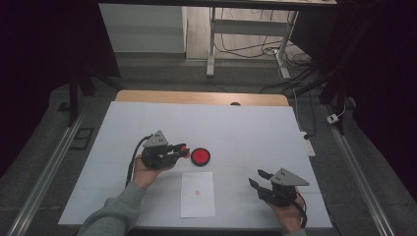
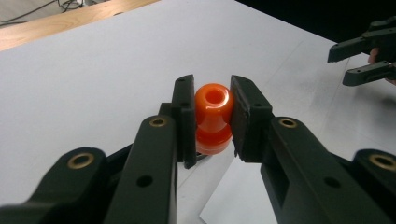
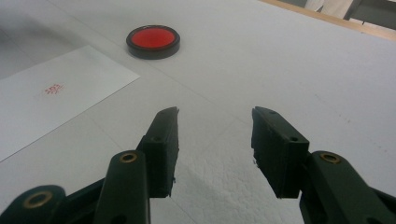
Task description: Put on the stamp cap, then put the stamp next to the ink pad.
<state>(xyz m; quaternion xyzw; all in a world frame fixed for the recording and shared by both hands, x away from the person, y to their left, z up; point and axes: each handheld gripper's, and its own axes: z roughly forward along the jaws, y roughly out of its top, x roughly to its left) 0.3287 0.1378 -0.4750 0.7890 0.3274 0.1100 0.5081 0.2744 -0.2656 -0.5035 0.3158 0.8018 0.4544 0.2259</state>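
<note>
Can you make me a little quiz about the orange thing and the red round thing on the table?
1. True or false: the left hand-held gripper is shut on the orange stamp.
2. What lies beside the red ink pad, nearer the person: A) a cup, B) a white paper sheet, C) a spoon?
3. Fill in: the right hand-held gripper has its jaws ____ with nothing between them.

Key: 1 true. 2 B. 3 open.
</note>
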